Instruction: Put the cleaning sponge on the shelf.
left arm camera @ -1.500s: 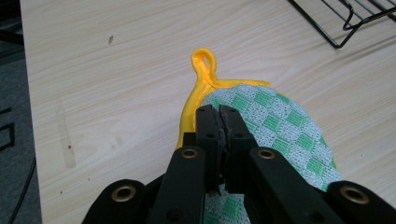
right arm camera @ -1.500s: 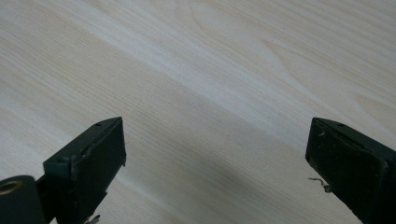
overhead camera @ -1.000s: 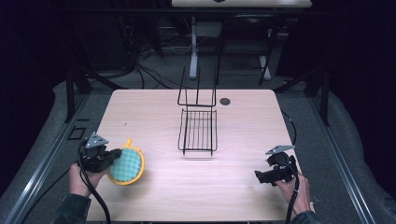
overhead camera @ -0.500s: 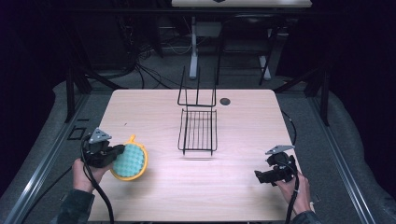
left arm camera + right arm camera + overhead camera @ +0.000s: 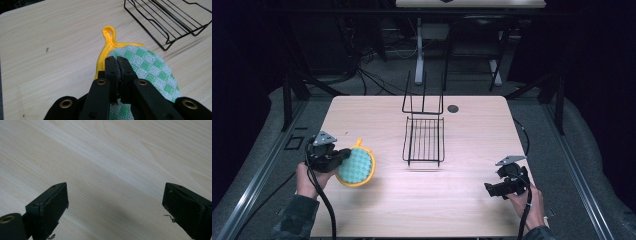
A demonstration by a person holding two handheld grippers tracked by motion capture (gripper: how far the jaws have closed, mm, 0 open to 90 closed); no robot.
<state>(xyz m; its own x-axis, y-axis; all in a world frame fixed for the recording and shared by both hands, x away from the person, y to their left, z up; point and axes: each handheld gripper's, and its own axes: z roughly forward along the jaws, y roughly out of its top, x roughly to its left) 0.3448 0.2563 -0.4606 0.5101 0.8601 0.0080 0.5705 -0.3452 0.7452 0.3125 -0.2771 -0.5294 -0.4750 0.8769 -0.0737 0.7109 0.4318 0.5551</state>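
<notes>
A round pot holder (image 5: 357,167) with a green-and-white check face and a yellow rim is lifted off the table at the left. My left gripper (image 5: 343,155) is shut on its edge; the left gripper view has the jaws pinched together over the pot holder (image 5: 147,67), whose yellow hanging loop (image 5: 109,32) points away. A black wire rack (image 5: 424,140) stands at the table's middle, and its corner (image 5: 165,22) lies just beyond the pot holder. My right gripper (image 5: 490,189) hovers over bare wood at the front right, its fingers (image 5: 48,205) wide open and holding nothing.
The light wooden table (image 5: 472,150) has a small dark round hole (image 5: 453,108) near its far edge, right of the rack's upright back. Cables trail from both grippers toward the person's forearms at the front. Dark floor and stands surround the table.
The left gripper has carried the pot holder up and to the right, toward the rack. The right gripper has stayed in place.
</notes>
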